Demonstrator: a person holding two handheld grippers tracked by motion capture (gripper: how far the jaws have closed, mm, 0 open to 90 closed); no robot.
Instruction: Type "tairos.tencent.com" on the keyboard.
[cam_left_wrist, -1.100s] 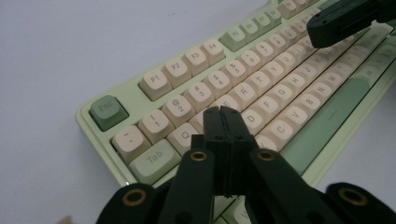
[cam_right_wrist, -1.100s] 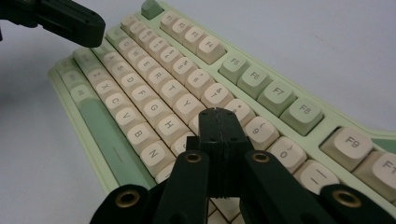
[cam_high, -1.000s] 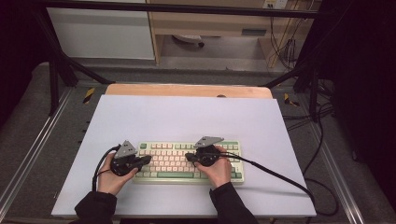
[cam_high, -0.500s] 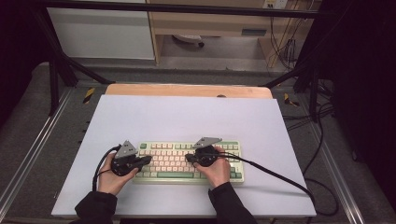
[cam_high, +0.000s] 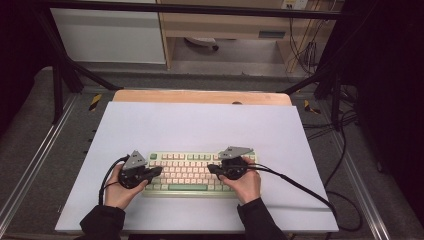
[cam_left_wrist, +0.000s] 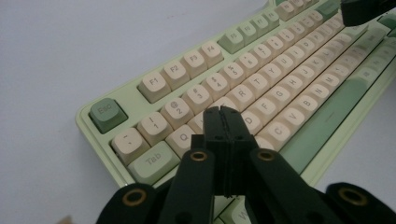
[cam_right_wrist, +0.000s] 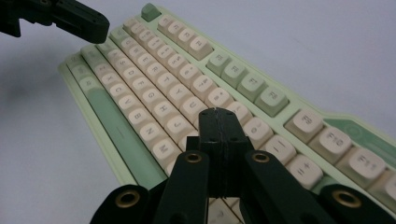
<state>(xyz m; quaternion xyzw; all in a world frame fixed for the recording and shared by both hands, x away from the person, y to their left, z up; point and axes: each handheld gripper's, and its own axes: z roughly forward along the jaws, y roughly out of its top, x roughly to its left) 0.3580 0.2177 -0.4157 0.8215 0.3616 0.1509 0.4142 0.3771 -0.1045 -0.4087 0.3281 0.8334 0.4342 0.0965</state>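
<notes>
A pale green keyboard (cam_high: 187, 167) with cream keys lies near the front edge of the white table sheet (cam_high: 200, 125). My left gripper (cam_high: 159, 171) hovers over the keyboard's left end, jaws shut and empty. In the left gripper view its tips (cam_left_wrist: 223, 112) sit just above the upper-left letter keys of the keyboard (cam_left_wrist: 280, 70). My right gripper (cam_high: 210, 169) is over the right half, pointing left, also shut and empty. Its tips (cam_right_wrist: 218, 113) hang over the right-hand letter keys of the keyboard (cam_right_wrist: 154, 70). Whether either tip touches a key I cannot tell.
A wooden board edge (cam_high: 200, 96) runs along the back of the sheet. A black cable (cam_high: 300, 182) trails from the right gripper across the sheet to the right. Metal frame rails (cam_high: 30, 165) flank the table. Open sheet lies behind the keyboard.
The right hand and its gripper have shifted a little to the right over the keyboard. The left hand has stayed where it was. Both jaws remain shut.
</notes>
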